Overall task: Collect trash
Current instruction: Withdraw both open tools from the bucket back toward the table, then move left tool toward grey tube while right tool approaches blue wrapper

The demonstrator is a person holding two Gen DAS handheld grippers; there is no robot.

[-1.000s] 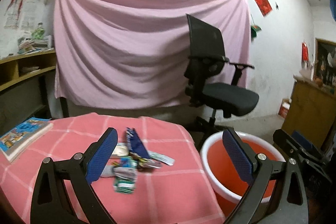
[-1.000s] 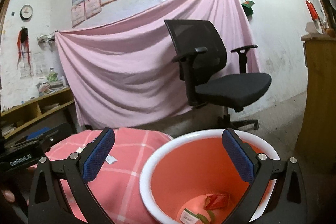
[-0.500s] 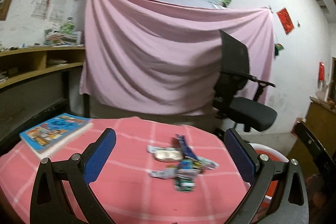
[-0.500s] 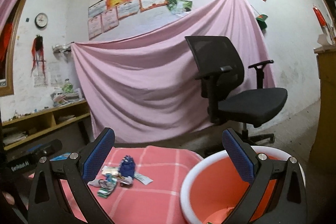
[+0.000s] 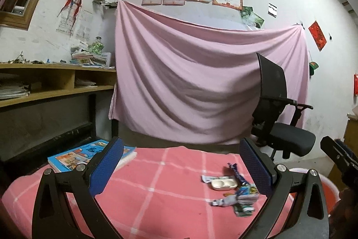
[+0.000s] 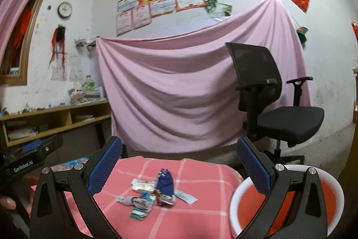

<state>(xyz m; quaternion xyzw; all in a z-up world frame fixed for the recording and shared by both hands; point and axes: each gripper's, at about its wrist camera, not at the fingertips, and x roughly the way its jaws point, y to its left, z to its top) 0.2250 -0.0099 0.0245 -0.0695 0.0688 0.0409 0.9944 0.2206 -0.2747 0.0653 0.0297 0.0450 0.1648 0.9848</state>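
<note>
Both grippers have swung from the orange bin (image 6: 322, 201) toward the wrapper pile (image 6: 156, 192) near the worktop's (image 5: 145, 194) right edge. Left gripper (image 5: 179, 169) and right gripper (image 6: 176, 169) gape wide, empty; another pickup seems next.

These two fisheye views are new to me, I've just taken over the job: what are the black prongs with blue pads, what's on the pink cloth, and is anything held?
The prongs are two hand-held grippers; each picture comes from a camera on one. The left gripper and right gripper are both open and hold nothing. On the pink checked cloth lies a small pile of wrappers around a white case, with a book at the far left. The orange basin stands beside the table, on the right.
</note>
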